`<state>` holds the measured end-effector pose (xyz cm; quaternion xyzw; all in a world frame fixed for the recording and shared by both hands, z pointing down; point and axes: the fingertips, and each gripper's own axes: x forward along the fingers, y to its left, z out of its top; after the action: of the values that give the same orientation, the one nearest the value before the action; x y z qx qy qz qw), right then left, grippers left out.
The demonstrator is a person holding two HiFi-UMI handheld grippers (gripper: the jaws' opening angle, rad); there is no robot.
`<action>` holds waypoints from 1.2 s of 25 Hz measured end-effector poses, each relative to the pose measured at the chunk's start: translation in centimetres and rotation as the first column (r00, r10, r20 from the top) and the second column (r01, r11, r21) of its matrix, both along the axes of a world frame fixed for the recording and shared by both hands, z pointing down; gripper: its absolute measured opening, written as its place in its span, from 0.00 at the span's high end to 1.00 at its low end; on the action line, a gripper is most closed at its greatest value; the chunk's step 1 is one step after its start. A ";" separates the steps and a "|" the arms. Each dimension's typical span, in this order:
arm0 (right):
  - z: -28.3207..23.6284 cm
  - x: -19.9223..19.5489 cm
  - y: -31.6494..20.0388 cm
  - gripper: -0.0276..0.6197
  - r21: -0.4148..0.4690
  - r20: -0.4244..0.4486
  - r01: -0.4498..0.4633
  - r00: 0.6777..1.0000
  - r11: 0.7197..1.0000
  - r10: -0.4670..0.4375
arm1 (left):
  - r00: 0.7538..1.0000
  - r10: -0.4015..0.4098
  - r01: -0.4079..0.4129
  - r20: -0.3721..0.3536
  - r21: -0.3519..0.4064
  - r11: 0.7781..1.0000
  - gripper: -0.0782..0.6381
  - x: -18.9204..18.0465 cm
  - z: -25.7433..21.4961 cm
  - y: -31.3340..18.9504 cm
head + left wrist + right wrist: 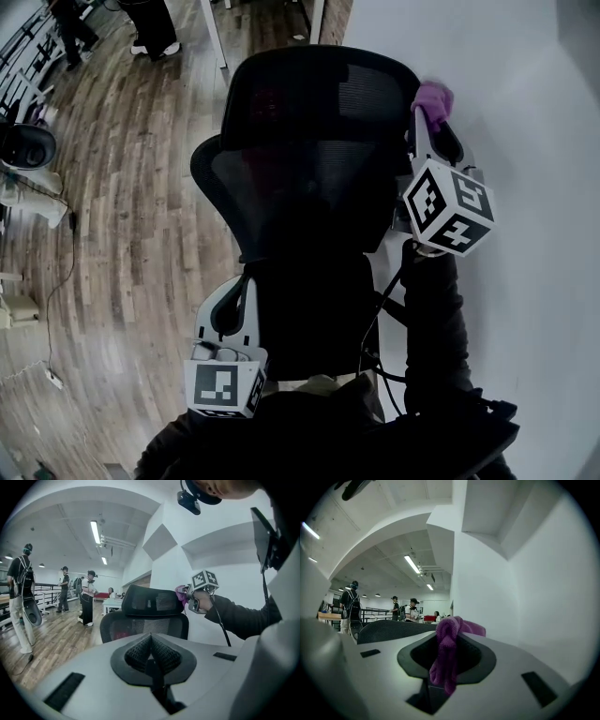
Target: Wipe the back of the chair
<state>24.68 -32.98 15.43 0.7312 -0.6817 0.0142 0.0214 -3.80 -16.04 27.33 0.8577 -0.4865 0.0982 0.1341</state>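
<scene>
In the head view, the black mesh chair (pixel 300 187) fills the middle of the frame and hides its own seat and base. My dark sleeve (pixel 436 328) covers the lower right. My right gripper (pixel 429 114) sits at the upper right edge of the headrest, clamped on a purple cloth (pixel 433 97) that touches that edge. My left gripper (pixel 234 295) is low at the chair's lower left, and its jaw tips are hard to make out against the dark back. A cable (pixel 58 300) trails over the wooden floor (pixel 141 206) on the left, and a white wall (pixel 534 206) stands at the right. People (pixel 155 33) are cut off at the top left.

In the left gripper view, my jaws are pressed together at lower centre with nothing between them. The chair back stands beyond them in mid-frame, its lower part hidden by the gripper body. People stand on the wooden floor at the left, under ceiling strip lights.

In the right gripper view, my jaws pinch the cloth, which bunches above them and hangs down the middle. Only the headrest's curved top shows, at the left. The white wall fills the right.
</scene>
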 end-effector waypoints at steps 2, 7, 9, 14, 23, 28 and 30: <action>0.3 -1.7 -1.0 0.81 -0.002 -0.001 0.029 1.000 1.000 -0.029 | 1.000 -0.028 0.028 0.000 -0.004 1.000 0.88 -1.2 0.3 -0.2; 0.9 -5.8 -3.0 0.81 -0.014 0.006 0.105 0.995 0.994 -0.104 | 0.997 -0.072 0.072 -0.003 -0.004 0.997 0.88 -3.5 0.5 -0.6; 1.1 -7.4 -3.4 0.81 -0.018 0.008 0.131 0.991 0.991 -0.131 | 0.996 -0.093 0.093 -0.006 -0.006 0.996 0.88 -4.6 0.5 -0.5; 1.6 -11.0 -4.6 0.81 -0.025 0.016 0.187 0.982 0.982 -0.187 | 0.991 -0.137 0.137 -0.006 -0.009 0.990 0.88 -6.8 0.7 -0.4; 1.5 -18.5 -5.6 0.81 -0.023 0.039 0.314 0.949 0.949 -0.313 | 0.971 -0.238 0.238 -0.003 -0.003 0.971 0.88 -11.4 0.3 0.8; 1.5 -23.6 -5.1 0.81 -0.013 0.042 0.387 0.921 0.922 -0.387 | 0.955 -0.298 0.298 -0.010 0.003 0.955 0.88 -14.3 0.3 2.0; 1.4 -25.5 -4.7 0.81 -0.007 0.044 0.416 0.909 0.909 -0.415 | 0.945 -0.326 0.326 -0.021 -0.001 0.945 0.88 -15.2 0.3 2.7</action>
<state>-0.84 -37.67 16.87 0.5688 -0.8218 0.0302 0.0157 -18.97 -13.37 27.66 0.7666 -0.6203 0.0651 0.1527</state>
